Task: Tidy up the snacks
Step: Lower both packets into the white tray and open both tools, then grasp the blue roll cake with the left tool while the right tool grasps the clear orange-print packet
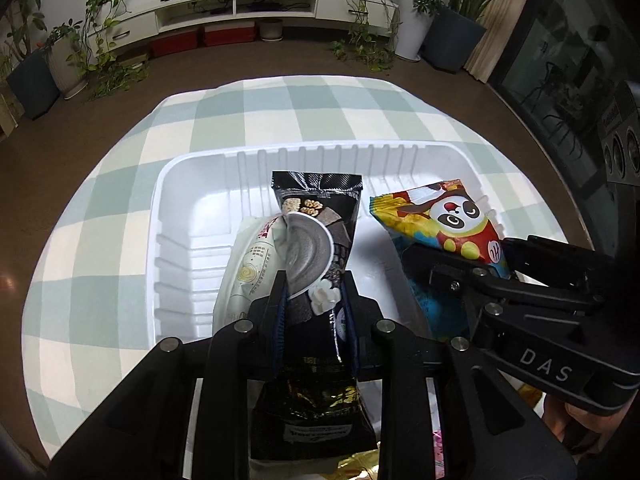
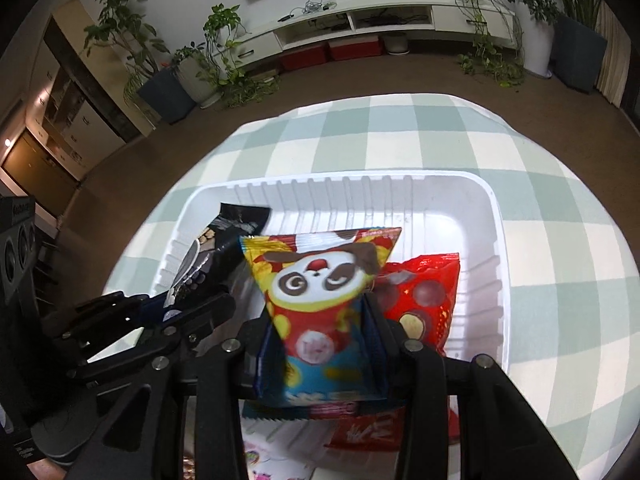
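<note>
Left gripper [image 1: 316, 300] clamps a black packet [image 1: 320, 216], right gripper [image 2: 320, 320] a panda packet [image 2: 320, 280], hiding tray [image 1: 192, 208] contents.

A checked-cloth table [image 1: 100, 208] bears a white plastic tray [image 1: 168, 184].

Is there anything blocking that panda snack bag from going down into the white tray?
Partly. The panda bag, clamped in the right hand-held gripper, hangs over the white tray. A red snack bag already lies in the tray beside and partly behind it, and the black packet hangs over the left side. The far part looks bare.
</note>
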The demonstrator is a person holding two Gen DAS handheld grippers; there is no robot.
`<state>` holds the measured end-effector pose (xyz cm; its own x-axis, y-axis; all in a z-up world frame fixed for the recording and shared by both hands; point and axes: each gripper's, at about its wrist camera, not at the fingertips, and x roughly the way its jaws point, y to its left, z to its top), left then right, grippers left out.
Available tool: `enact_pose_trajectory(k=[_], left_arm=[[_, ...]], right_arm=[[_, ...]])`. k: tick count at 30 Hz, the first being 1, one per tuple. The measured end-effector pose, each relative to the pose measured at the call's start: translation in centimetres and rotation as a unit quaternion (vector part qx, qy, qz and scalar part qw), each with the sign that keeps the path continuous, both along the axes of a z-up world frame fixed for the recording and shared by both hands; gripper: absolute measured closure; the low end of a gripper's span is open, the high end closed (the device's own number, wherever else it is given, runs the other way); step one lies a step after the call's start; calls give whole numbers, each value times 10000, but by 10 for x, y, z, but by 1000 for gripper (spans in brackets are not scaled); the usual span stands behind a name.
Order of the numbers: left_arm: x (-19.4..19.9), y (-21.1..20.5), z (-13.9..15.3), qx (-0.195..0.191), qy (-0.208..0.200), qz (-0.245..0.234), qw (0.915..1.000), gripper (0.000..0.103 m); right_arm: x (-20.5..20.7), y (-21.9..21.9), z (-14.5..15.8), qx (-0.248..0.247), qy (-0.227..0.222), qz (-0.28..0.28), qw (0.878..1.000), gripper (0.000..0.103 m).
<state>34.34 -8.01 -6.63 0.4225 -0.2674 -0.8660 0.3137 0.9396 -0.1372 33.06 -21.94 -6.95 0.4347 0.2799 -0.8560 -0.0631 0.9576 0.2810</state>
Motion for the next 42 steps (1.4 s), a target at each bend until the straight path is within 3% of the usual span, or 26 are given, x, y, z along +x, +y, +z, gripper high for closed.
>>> enact_pose_trajectory(k=[8, 13, 17, 21, 27, 30, 36, 42], left_arm=[[3, 6, -6, -83, 30, 104, 9999, 75], [0, 13, -4, -85, 88, 233, 9997, 73], [-4, 16, 1, -102, 74, 244, 9996, 71], [-9, 18, 6, -136, 29, 278, 9995, 59], [-24, 17, 20, -182, -107, 264, 9994, 51], [-42, 19, 33, -230, -234, 233, 9992, 43], [-99, 35, 60, -329, -490, 248, 9979, 24], [-171, 48, 66, -260, -443, 227, 9984, 20]], right_arm=[[0, 6, -3, -377, -94, 93, 9992, 61], [-3, 7, 2, -502, -124, 117, 9986, 48], [-7, 11, 7, -618, -191, 200, 9977, 46], [-12, 9, 14, -685, -269, 191, 9971, 46], [-28, 7, 31, -798, -467, 227, 9955, 41], [-42, 4, 42, -748, -571, 242, 9953, 39], [-85, -7, 59, -410, -754, 144, 9962, 23], [-147, -18, 57, -84, -714, -23, 9974, 20]])
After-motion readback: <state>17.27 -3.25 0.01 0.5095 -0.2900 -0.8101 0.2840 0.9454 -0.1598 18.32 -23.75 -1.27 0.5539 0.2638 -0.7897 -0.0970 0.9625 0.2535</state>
